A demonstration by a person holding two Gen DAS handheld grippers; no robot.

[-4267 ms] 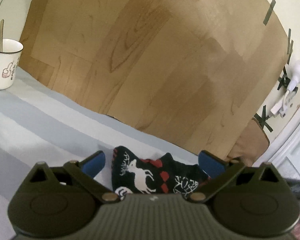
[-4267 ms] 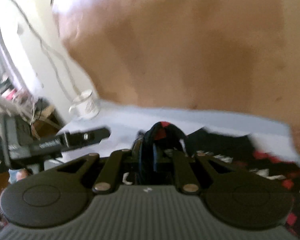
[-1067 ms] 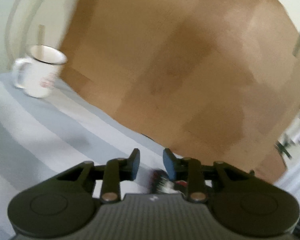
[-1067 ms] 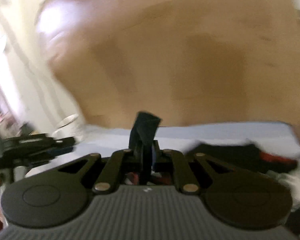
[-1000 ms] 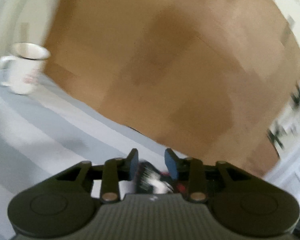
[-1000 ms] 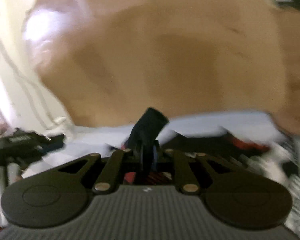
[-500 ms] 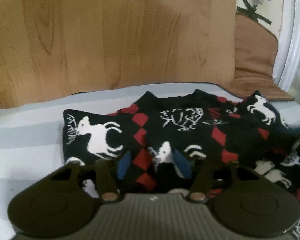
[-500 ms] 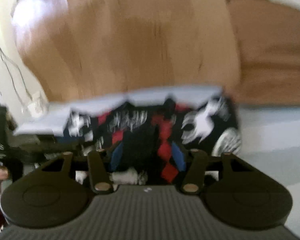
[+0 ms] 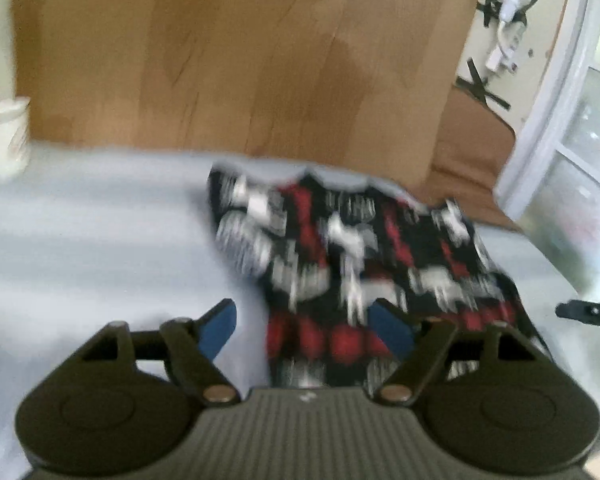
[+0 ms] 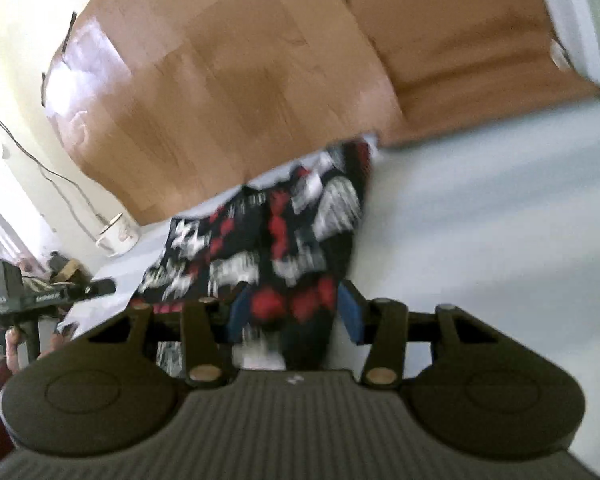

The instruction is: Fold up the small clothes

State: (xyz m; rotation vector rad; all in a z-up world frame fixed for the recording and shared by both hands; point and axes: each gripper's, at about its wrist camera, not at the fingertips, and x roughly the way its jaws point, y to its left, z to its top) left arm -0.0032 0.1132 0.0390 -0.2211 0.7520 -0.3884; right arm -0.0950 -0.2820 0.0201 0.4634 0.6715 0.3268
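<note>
A small black knit garment (image 9: 356,252) with red diamonds and white deer lies flat on the pale striped bedsheet (image 9: 92,248). It shows blurred in both views, also in the right wrist view (image 10: 268,240). My left gripper (image 9: 306,326) is open, its blue pads (image 9: 218,326) apart over the garment's near left edge. My right gripper (image 10: 294,316) is open over the garment's near right corner, holding nothing.
A wood-grain board (image 9: 236,64) stands behind the bed. A white mug (image 9: 4,140) sits at the far left, also seen in the right wrist view (image 10: 118,236). A brown cushion (image 10: 472,48) lies at the right. A window frame (image 9: 548,92) is right.
Both grippers have opened and let go of the garment, which now lies spread on the sheet. Both have pulled back from it, and the views are blurred by motion.
</note>
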